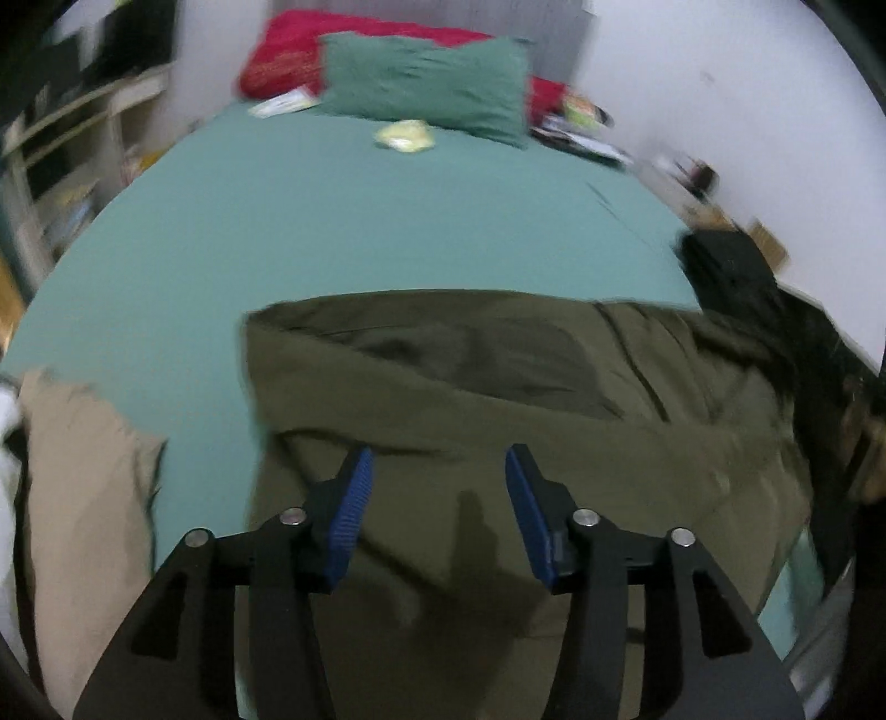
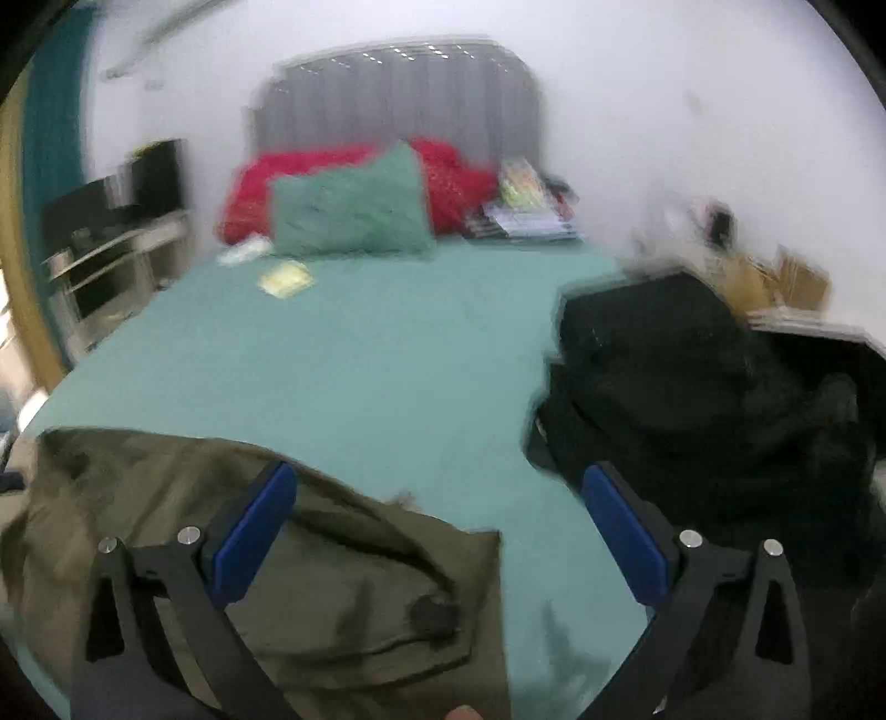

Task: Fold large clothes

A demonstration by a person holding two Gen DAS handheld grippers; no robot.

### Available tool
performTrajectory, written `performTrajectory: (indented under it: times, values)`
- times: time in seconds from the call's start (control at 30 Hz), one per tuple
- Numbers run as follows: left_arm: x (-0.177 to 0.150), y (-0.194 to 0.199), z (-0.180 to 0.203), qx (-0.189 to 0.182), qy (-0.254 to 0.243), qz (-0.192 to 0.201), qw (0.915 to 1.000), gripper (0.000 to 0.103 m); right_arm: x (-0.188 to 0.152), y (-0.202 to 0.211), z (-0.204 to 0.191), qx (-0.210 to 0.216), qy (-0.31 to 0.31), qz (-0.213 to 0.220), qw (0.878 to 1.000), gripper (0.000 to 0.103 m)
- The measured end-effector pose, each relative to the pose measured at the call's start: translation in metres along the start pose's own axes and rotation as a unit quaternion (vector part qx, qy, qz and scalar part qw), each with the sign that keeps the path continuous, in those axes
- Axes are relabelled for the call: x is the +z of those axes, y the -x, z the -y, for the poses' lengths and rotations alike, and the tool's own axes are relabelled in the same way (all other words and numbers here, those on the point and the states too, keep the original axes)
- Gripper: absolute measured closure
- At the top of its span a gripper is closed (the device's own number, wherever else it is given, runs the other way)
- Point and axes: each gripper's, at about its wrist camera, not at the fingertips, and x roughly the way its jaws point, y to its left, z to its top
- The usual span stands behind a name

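An olive-green garment (image 1: 498, 399) lies spread on the near end of a bed with a teal sheet (image 1: 332, 221). My left gripper (image 1: 439, 465) hovers just above the garment, its blue pads apart and nothing between them. In the right wrist view the same olive garment (image 2: 343, 581) fills the lower left, with a dark round button or patch on it. My right gripper (image 2: 440, 487) stands wide open over the garment's right edge and the bare teal sheet (image 2: 387, 360), holding nothing.
A heap of black clothes (image 2: 692, 399) sits at the bed's right edge. A beige garment (image 1: 77, 471) lies at the left. A teal pillow (image 1: 426, 83) and red pillow (image 1: 288, 50) lie at the headboard, with a small yellow packet (image 1: 404, 135) and books (image 2: 526, 216) nearby.
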Motion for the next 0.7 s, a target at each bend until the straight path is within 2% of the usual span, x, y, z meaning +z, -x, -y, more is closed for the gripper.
performTrajectory:
  times: [0.07,0.13,0.2,0.27,0.3,0.33,0.43,0.47,0.5,0.57,0.6,0.67,0.7]
  values:
    - [0.002,-0.003,0.019,-0.015,-0.036,-0.006,0.9992,0.043,-0.003,0.018,-0.018,0.092,0.036,0.003,0.995,0.001]
    - [0.005,-0.008,0.036,-0.022,-0.077,-0.013,0.9967,0.042,-0.014,0.019,-0.038,0.18,0.071,-0.034,0.981,0.001]
    - [0.008,-0.011,0.047,-0.021,-0.111,-0.015,0.9935,0.04,-0.031,0.009,-0.057,0.202,0.108,-0.074,0.971,0.001]
    - [0.011,-0.016,0.061,-0.016,-0.147,-0.014,0.9889,0.039,-0.049,-0.006,-0.071,0.206,0.139,-0.111,0.962,0.007]
    - [0.01,-0.016,0.067,-0.021,-0.167,-0.01,0.9856,0.038,-0.056,-0.013,-0.076,0.215,0.147,-0.128,0.957,0.025]
    - [0.009,-0.018,0.075,-0.031,-0.191,-0.012,0.9811,0.037,-0.063,-0.022,-0.081,0.219,0.158,-0.149,0.951,0.048]
    - [0.009,-0.034,0.087,-0.048,-0.229,-0.033,0.9718,0.035,-0.08,-0.032,-0.094,0.218,0.209,-0.177,0.937,0.073]
    - [0.009,-0.039,0.088,-0.051,-0.235,-0.041,0.9698,0.035,-0.083,-0.032,-0.096,0.222,0.223,-0.181,0.932,0.078]
    - [0.01,-0.046,0.09,-0.052,-0.243,-0.053,0.9673,0.035,-0.083,-0.03,-0.096,0.226,0.23,-0.177,0.93,0.091]
    - [0.01,-0.059,0.093,-0.034,-0.256,-0.064,0.9639,0.035,-0.076,-0.029,-0.095,0.222,0.231,-0.158,0.934,0.098]
    - [0.01,-0.064,0.094,-0.037,-0.264,-0.071,0.9613,0.037,-0.071,-0.027,-0.094,0.218,0.231,-0.144,0.937,0.1]
    - [0.009,-0.069,0.095,-0.055,-0.273,-0.079,0.9573,0.077,-0.059,-0.029,-0.097,0.204,0.228,-0.116,0.945,0.1]
    - [0.01,-0.074,0.094,-0.055,-0.272,-0.085,0.9568,0.101,-0.052,-0.031,-0.099,0.198,0.227,-0.107,0.948,0.1]
